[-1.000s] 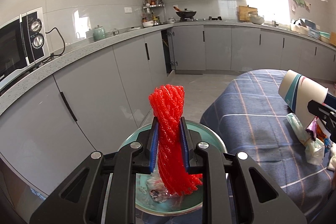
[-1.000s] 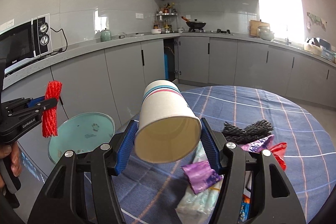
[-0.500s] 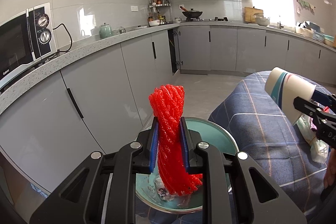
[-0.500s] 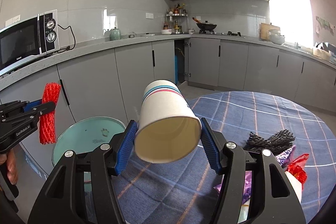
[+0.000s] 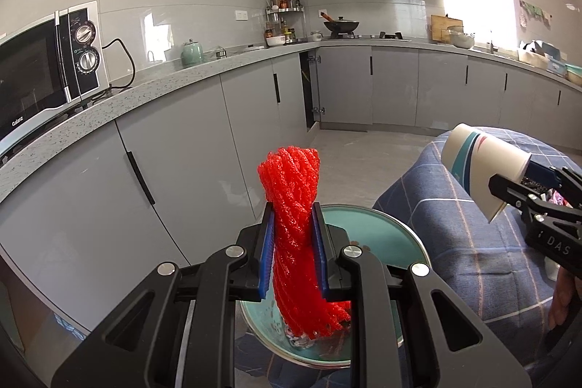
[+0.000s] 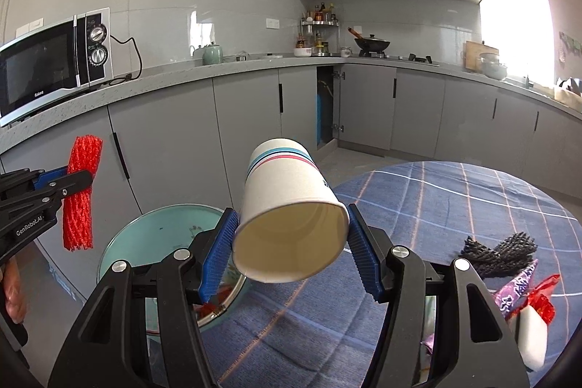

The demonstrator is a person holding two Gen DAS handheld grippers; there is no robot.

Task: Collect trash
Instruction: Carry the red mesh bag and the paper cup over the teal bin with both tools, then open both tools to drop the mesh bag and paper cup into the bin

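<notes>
Red foam net [image 5: 293, 231] bunched upright in narrow left tongs [image 5: 293, 253]; striped paper cup [image 6: 289, 217] across wide right tongs [image 6: 291, 257].

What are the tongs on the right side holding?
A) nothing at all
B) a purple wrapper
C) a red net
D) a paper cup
D: the right tongs are squeezing a white paper cup with blue and pink stripes, tipped on its side with its open mouth facing the camera; the red net is in the other tongs.
</notes>
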